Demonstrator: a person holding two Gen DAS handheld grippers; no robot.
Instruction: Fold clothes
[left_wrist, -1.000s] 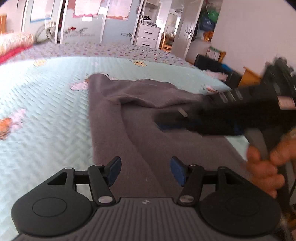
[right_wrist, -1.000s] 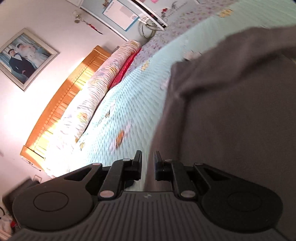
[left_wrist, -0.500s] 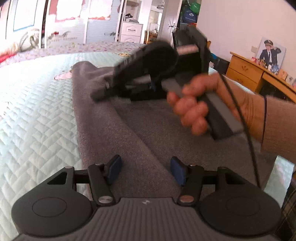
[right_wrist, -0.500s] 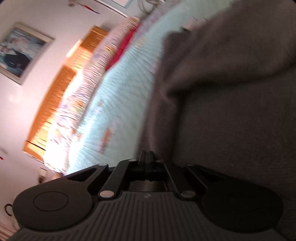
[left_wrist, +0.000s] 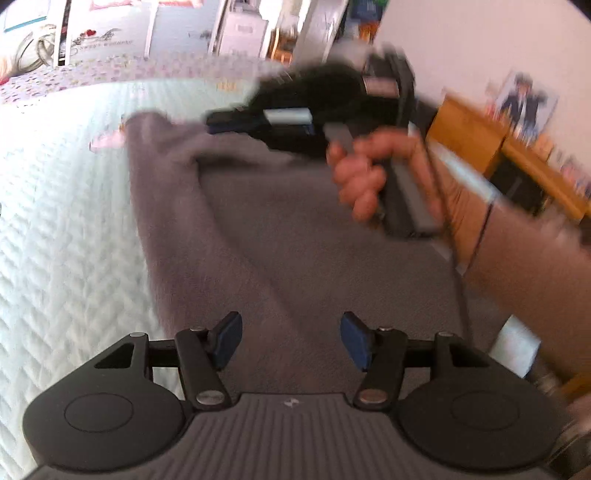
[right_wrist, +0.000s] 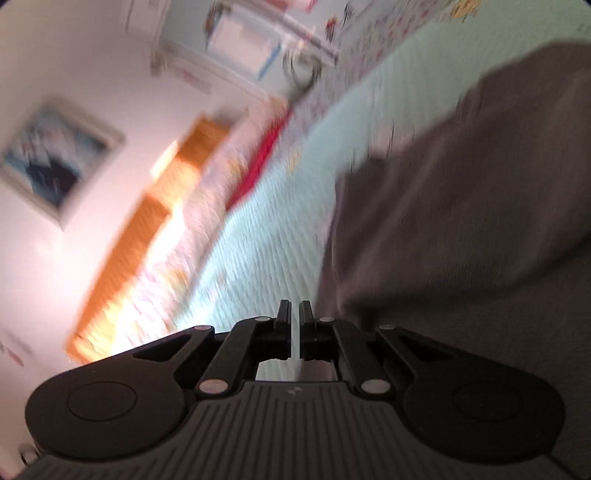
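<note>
A grey garment (left_wrist: 295, 240) lies spread on the mint-green quilted bedspread (left_wrist: 74, 221), with a fold across its far end. My left gripper (left_wrist: 291, 338) hovers open above the garment's near part, with nothing between its blue pads. A hand (left_wrist: 362, 177) holds my right gripper (left_wrist: 214, 122) over the far fold, pointing left. In the right wrist view, the right gripper (right_wrist: 294, 314) has its fingers all but together, just left of the garment (right_wrist: 461, 221) edge. No cloth shows between them. Both views are motion-blurred.
A wooden dresser (left_wrist: 480, 136) stands to the right of the bed. A wooden headboard (right_wrist: 147, 229) and patterned pillows (right_wrist: 221, 177) line the bed's head, with a framed picture (right_wrist: 55, 162) on the wall. Bare bedspread (right_wrist: 266, 240) lies left of the garment.
The right gripper has swung from the garment's right side to its far fold. It shut fully half a second ago and now shows a hairline slit. The left gripper stays open.
</note>
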